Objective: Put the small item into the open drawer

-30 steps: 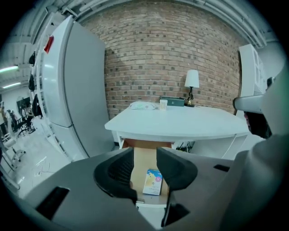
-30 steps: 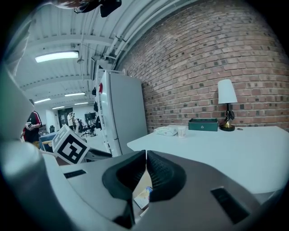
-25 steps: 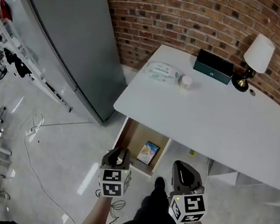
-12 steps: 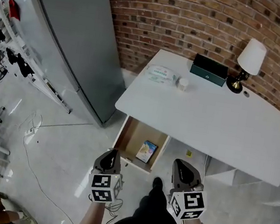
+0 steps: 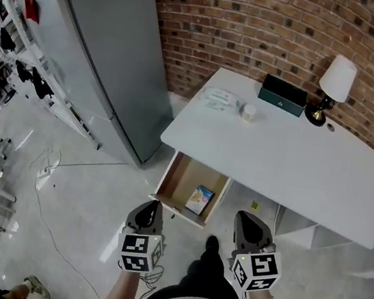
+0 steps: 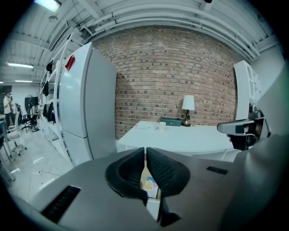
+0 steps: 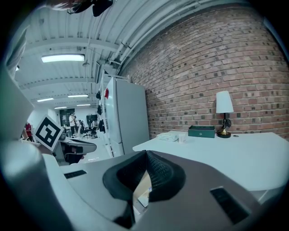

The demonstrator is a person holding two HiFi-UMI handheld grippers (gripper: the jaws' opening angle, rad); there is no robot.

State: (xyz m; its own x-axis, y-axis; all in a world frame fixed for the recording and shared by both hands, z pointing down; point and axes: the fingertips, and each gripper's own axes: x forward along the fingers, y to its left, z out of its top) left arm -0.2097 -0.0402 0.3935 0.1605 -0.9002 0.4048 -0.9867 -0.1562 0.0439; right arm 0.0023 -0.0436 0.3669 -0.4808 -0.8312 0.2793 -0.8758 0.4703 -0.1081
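Observation:
The wooden drawer (image 5: 177, 182) stands pulled out from under the white table (image 5: 294, 174). A small colourful packet (image 5: 200, 199) lies flat inside it, toward its right side. My left gripper (image 5: 152, 207) hovers just short of the drawer's front edge, shut, with nothing between its jaws. In the left gripper view its jaws (image 6: 145, 149) meet at the tips, and the packet (image 6: 150, 185) shows below them. My right gripper (image 5: 246, 219) hangs level with it to the right, below the table's near edge. Its jaws (image 7: 146, 153) also touch at the tips and hold nothing.
A tall grey fridge (image 5: 97, 50) stands left of the table against the brick wall. On the table's far side are a wipes pack (image 5: 220, 99), a small white cup (image 5: 249, 112), a green box (image 5: 283, 95) and a lamp (image 5: 336, 80). Cables (image 5: 47, 160) trail on the floor.
The left gripper has drawn back from over the drawer's front edge toward the person, and its jaws have come together. The right gripper has barely shifted. The packet stays in the drawer.

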